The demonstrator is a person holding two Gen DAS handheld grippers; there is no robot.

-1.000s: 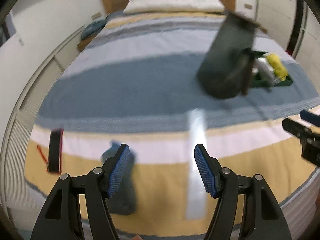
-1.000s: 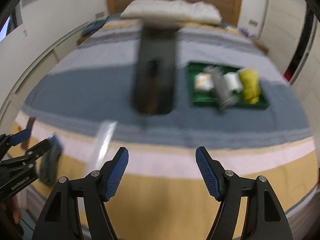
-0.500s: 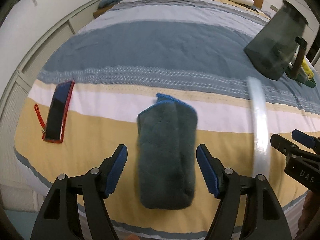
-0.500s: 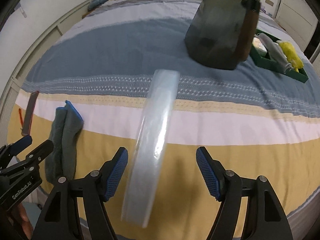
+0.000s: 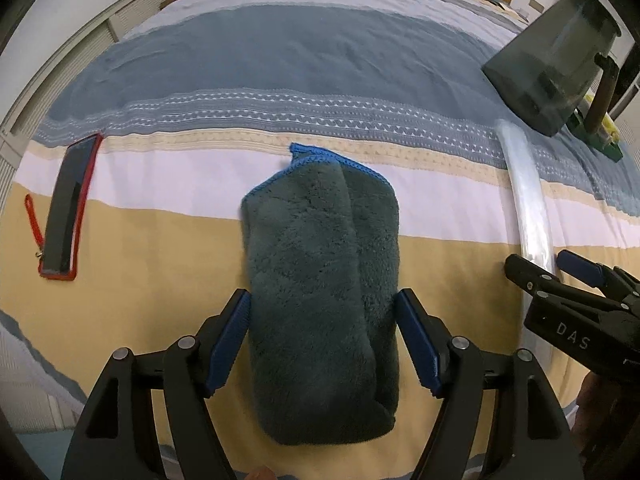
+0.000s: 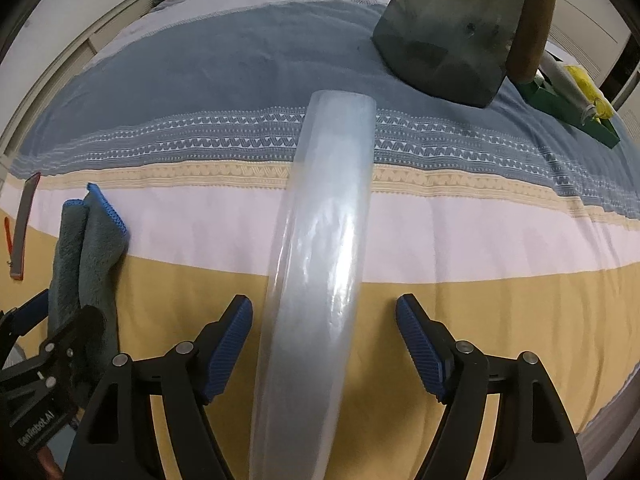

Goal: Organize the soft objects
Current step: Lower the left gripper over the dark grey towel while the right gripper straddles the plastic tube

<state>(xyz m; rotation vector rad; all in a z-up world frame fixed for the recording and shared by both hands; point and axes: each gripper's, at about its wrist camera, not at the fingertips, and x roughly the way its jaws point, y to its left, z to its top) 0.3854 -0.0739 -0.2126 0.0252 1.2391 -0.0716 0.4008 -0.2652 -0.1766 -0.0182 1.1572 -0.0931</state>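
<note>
Both grippers had dropped toward the bed [image 5: 120,320]. Left gripper [image 5: 323,340], jaws opening, straddled the soft, light folded towel [image 5: 320,280] at mid-length; right gripper [image 6: 324,344] widened around the slippery plastic roll [image 6: 320,260].

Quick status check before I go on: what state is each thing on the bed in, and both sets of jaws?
Grey towel: folded, lying flat, between the left jaws.
Clear plastic bag: flat, between the right jaws, untouched.
Phone: face up, screen dark.
Dark pitcher: upright.
Left gripper: jaws opening.
Right gripper: jaws opening.
</note>
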